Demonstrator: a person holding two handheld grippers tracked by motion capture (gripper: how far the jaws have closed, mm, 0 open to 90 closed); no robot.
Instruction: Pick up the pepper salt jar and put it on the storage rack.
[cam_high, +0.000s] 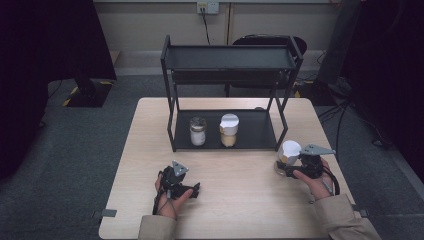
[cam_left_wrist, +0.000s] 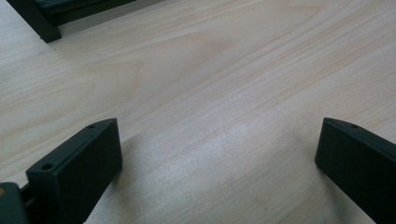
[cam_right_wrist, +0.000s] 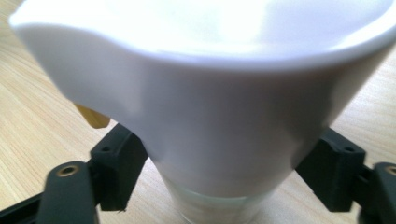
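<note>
A jar with a white cap (cam_high: 289, 150) stands on the wooden table (cam_high: 240, 200) near its right edge, just right of the black rack's front leg. My right gripper (cam_high: 285, 167) has a jaw on each side of it. In the right gripper view the jar (cam_right_wrist: 219, 116) is very close, and both black pads (cam_right_wrist: 119, 163) lie against its sides below the white cap, so my right gripper (cam_right_wrist: 224, 168) is shut on it. My left gripper (cam_high: 187, 187) rests at the front left of the table. Its jaws (cam_left_wrist: 219, 154) stand wide open over bare wood.
A black two-tier rack (cam_high: 260, 127) stands at the back middle of the table. Its lower shelf carries a jar with a metal lid (cam_high: 198, 131) and a jar with a white lid (cam_high: 229, 130). A rack foot (cam_left_wrist: 39, 25) lies ahead of the left gripper. A chair stands behind the table.
</note>
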